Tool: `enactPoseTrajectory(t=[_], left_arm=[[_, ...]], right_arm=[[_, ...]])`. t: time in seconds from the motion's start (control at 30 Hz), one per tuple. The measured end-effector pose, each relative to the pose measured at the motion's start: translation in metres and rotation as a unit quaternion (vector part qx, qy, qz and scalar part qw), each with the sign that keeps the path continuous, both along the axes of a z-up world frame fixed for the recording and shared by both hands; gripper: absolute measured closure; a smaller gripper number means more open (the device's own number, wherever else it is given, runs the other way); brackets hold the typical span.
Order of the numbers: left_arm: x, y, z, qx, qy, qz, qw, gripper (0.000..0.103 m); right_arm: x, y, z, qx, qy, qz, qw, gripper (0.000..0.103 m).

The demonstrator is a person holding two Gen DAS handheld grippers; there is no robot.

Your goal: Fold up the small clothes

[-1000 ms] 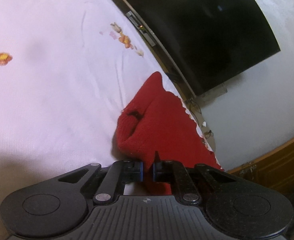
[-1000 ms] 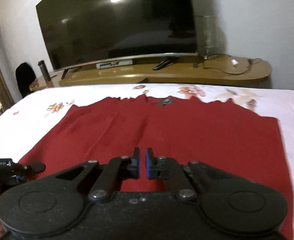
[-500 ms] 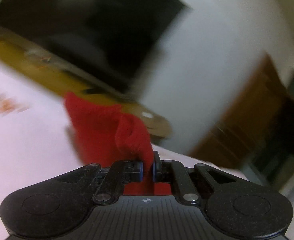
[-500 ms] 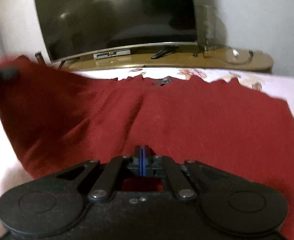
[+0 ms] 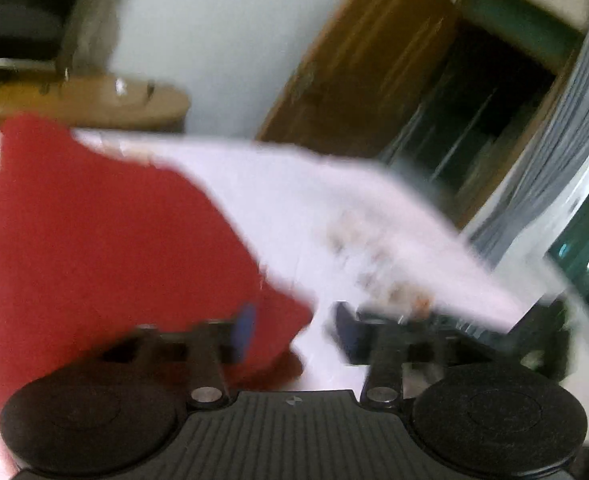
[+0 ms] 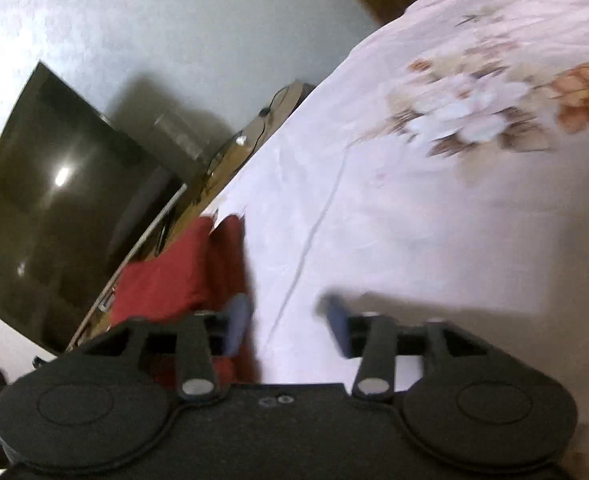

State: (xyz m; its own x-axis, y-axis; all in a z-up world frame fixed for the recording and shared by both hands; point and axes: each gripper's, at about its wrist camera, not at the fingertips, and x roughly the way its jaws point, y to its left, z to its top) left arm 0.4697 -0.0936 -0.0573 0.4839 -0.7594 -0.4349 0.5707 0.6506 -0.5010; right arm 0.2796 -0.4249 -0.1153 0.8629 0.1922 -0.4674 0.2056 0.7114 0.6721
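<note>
A red cloth [image 5: 106, 248] was seen lying on a bed covered by a white sheet [image 5: 294, 208]. Through the left wrist camera, which was blurry, the cloth was spread over the left part of the sheet, with one corner reaching toward the left gripper [image 5: 292, 330]. The jaws of that gripper were being opened. The corner of the cloth was seen between them, close to the left blue pad, but it was not squeezed by both pads.

Through the right wrist camera, the picture was tilted. The cloth [image 6: 182, 268] was seen as a folded red strip near the far edge of the bed, just beside the left pad of the right gripper [image 6: 286, 330]. The jaws of this gripper were being opened too, and only bare white sheet [image 6: 414, 220] was seen in the gap between them. A flower print [image 6: 486, 108] was seen on the sheet, well apart from the cloth.

Behind the bed, a big dark TV [image 6: 54, 196] was seen on a wooden stand [image 5: 94, 104] by a pale wall. A wooden door [image 5: 370, 60] was seen further to the right.
</note>
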Motion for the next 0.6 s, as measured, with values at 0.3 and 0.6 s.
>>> enactPoseTrajectory(t=[0.3, 0.6], left_arm=[[0.033, 0.115, -0.021, 0.061, 0.057, 0.17, 0.9818, 0.045], [0.04, 0.104, -0.044, 0.072, 0.075, 0.199, 0.9744, 0.045]], right_arm=[[0.005, 0.051, 0.0, 0.068, -0.003, 0.104, 0.992, 0.044], [0.056, 0.072, -0.003, 0.057, 0.048, 0.105, 0.992, 0.065]])
